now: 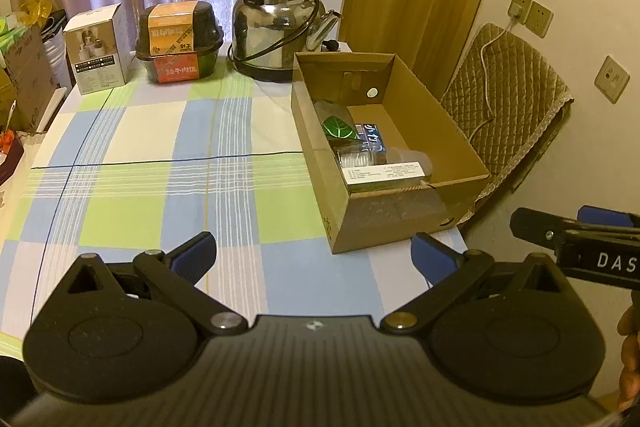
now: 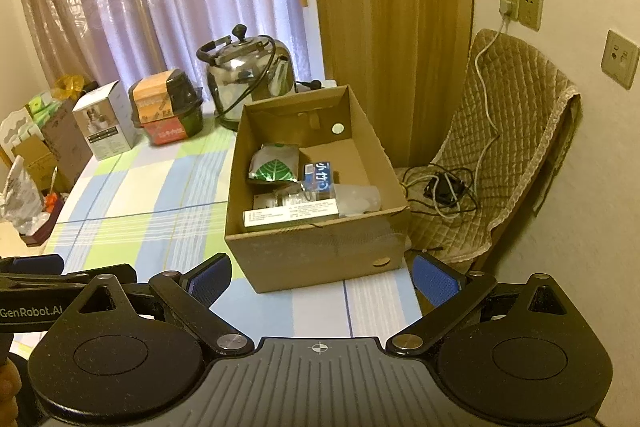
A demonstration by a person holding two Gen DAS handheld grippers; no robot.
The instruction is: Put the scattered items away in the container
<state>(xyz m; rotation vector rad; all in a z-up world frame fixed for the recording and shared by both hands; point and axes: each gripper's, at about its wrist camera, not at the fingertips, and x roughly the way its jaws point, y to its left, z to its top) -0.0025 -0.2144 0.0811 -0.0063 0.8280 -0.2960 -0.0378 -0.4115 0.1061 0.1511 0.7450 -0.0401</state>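
Observation:
An open cardboard box (image 1: 440,131) (image 2: 320,251) stands on the checked tablecloth at the table's right edge. Inside it lie a green leaf-print packet (image 1: 340,127) (image 2: 274,169), a blue pack (image 1: 372,139) (image 2: 318,177), a clear plastic item (image 1: 358,159) (image 2: 358,199) and a white labelled box (image 1: 384,174) (image 2: 290,215). My left gripper (image 1: 314,259) hangs open above the cloth, short of the box, with nothing between its blue pads. My right gripper (image 2: 322,281) is open too, empty, just in front of the box's near wall. Its fingers also show at the right edge of the left wrist view.
At the table's far end stand a steel kettle (image 1: 278,31) (image 2: 248,79), a black food tub (image 1: 178,41) (image 2: 166,111) and a white carton (image 1: 98,49) (image 2: 106,121). A quilt-covered chair (image 1: 504,99) (image 2: 500,147) with cables stands right of the table. Boxes and bags crowd the left.

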